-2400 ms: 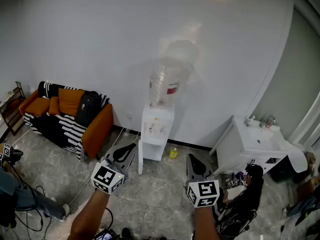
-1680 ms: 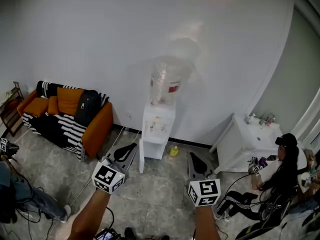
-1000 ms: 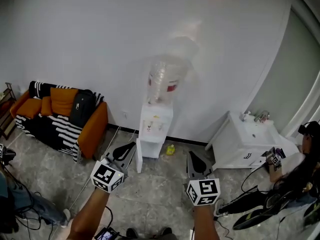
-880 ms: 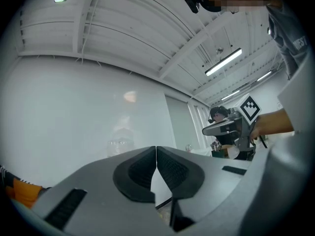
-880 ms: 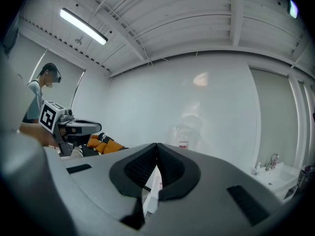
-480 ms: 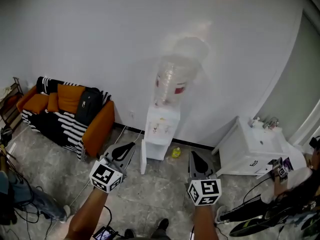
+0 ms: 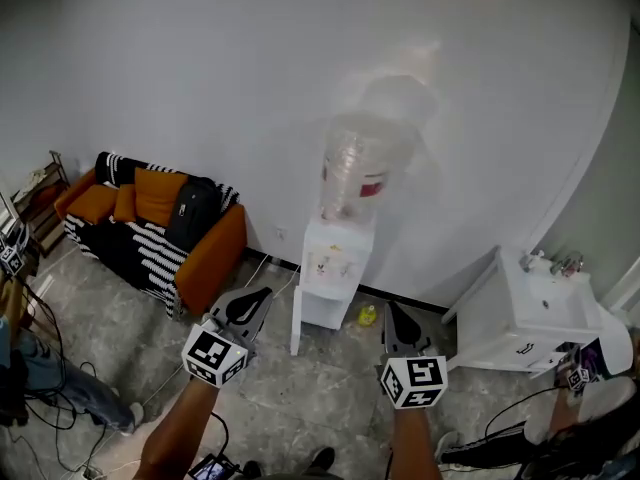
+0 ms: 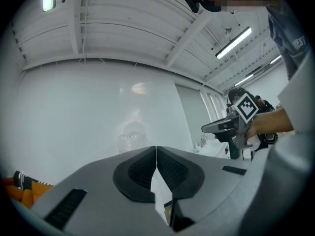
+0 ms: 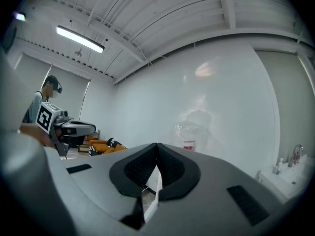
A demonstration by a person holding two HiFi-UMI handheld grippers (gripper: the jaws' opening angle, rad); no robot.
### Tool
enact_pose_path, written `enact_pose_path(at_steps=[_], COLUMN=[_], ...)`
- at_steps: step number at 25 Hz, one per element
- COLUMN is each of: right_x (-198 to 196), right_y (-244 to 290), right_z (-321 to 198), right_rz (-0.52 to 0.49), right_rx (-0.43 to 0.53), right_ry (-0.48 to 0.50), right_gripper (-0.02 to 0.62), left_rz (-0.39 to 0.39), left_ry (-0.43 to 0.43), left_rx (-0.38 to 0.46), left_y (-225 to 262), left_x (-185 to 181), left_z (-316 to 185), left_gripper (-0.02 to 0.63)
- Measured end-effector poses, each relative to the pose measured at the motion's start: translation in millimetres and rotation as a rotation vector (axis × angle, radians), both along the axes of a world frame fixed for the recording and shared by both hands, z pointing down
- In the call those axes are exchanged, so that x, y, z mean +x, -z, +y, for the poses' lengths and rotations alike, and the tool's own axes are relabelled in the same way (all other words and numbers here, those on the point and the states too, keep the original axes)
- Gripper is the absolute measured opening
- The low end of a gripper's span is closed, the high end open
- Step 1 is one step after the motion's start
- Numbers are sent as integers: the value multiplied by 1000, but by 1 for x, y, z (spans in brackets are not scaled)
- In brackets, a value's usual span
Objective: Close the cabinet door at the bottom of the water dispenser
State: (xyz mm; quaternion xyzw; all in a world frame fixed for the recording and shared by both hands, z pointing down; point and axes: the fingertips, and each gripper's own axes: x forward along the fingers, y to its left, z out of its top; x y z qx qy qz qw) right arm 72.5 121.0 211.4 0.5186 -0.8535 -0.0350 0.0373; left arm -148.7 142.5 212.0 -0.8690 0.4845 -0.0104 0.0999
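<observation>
So the left gripper (image 7: 262,294) and right gripper (image 7: 393,313) are both clamped shut on nothing; water dispenser (image 7: 337,266) stands ahead, its cabinet door (image 7: 297,328) swung open.

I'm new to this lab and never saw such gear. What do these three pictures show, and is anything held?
No robot: a person holds a two-jaw gripper in each hand. The wide picture comes from a camera on the person's head; the other two come from cameras riding on the grippers, looking along their jaws. The left gripper and right gripper are both shut, holding nothing. Ahead stands a white water dispenser with its bottom cabinet door swung open. An orange sofa is left of it, a white sink unit right.
</observation>
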Motion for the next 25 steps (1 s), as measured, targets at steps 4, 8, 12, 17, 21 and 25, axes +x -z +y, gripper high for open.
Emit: enact_pose_path(at_steps=[4,8,12,17,21,25], right_x=[11,21,32,48,59,68], right_y=[-3,-4,-5,-2,0,-1], right_z=[-24,-46,-63,-82,-94,-103], right_rz=[-8,-17,-26,-35,-45,-53], right_rx=[-10,-18,-19,-19,-18,-20], right_ry=[36,66,94,123,130,128], right_gripper=[28,28,28,28,28,28], left_rz=[-7,-11,-22,-32,-41,-43], left_ry=[40,74,104,125,131,125], left_rx=[-13,-25,-30,-25,-27,-33], left_y=[-2,-3,-4,3,4,1], left_x=[10,20,32,51,65,76], left_z=[-14,-28,-37,-52,-61,-70], left_gripper=[20,20,20,20,20,20])
